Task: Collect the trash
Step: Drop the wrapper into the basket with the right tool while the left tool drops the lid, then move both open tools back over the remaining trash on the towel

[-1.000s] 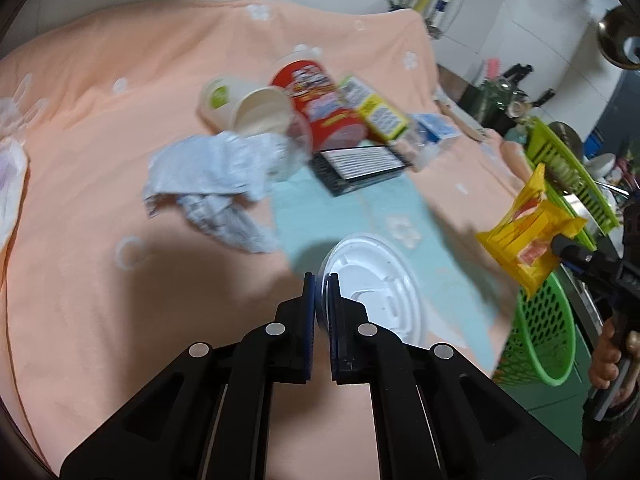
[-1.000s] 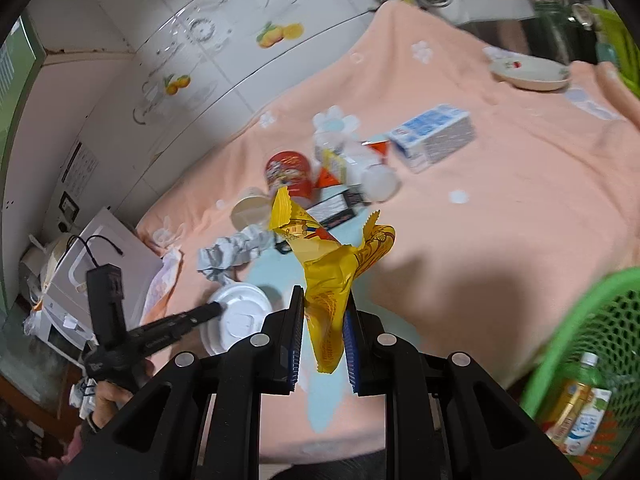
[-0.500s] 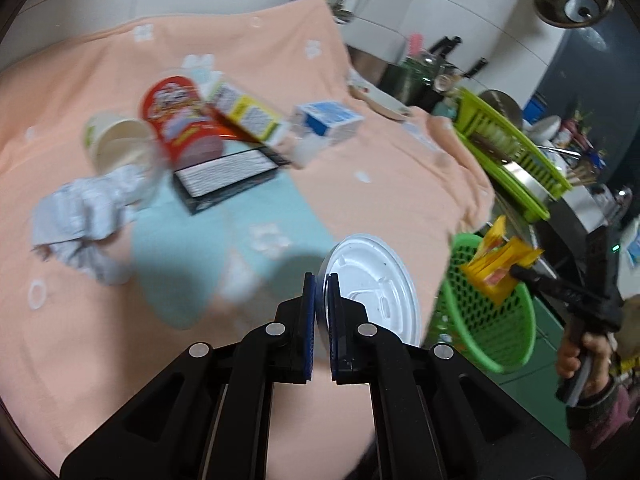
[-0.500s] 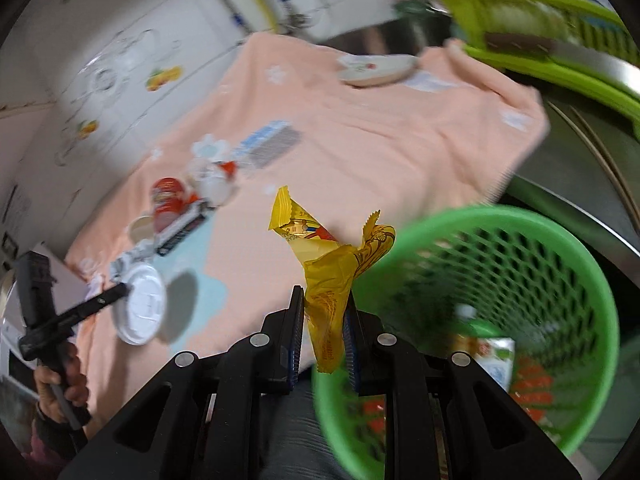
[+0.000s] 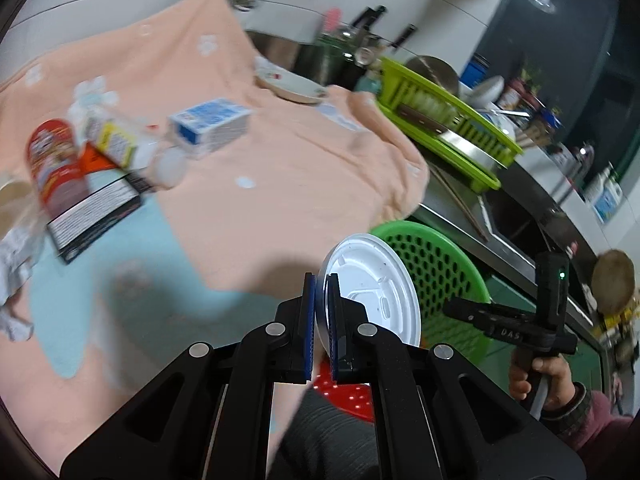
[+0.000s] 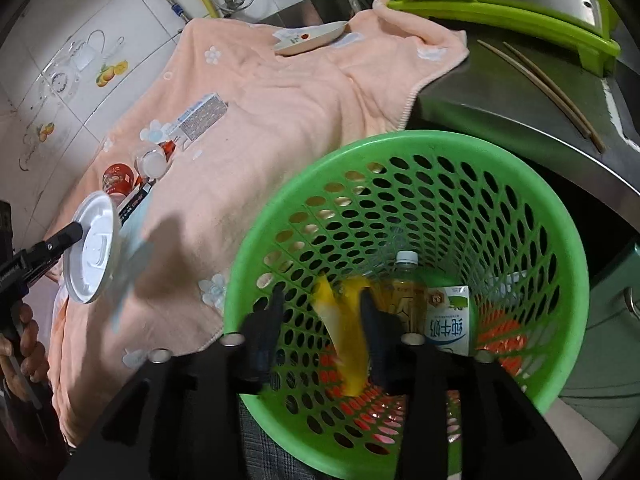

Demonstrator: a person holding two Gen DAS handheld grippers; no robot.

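Note:
My left gripper (image 5: 320,280) is shut on the edge of a white plastic cup lid (image 5: 376,292), held upright near the front edge of the peach towel (image 5: 280,168), beside the green mesh basket (image 5: 440,264). In the right wrist view that lid (image 6: 94,248) hangs left of the basket. My right gripper (image 6: 322,300) hovers over the basket's (image 6: 400,140) mouth with its jaws opening. A blurred yellow snack wrapper (image 6: 348,332) is between them, loose from the pads and dropping. A drink bottle (image 6: 406,280) and a milk carton (image 6: 446,320) lie in the basket.
On the towel remain a red cup (image 5: 52,160), a blue-white carton (image 5: 212,124), a black box (image 5: 96,216), crumpled paper (image 5: 12,272) and a plate (image 5: 292,84). A green dish rack (image 5: 440,112) and chopsticks (image 6: 548,88) sit on the steel counter behind the basket.
Both hands swung away from the trash pile toward the basket. The right jaws parted over it and the yellow wrapper slid down out of their grip. The left still clamps the lid.

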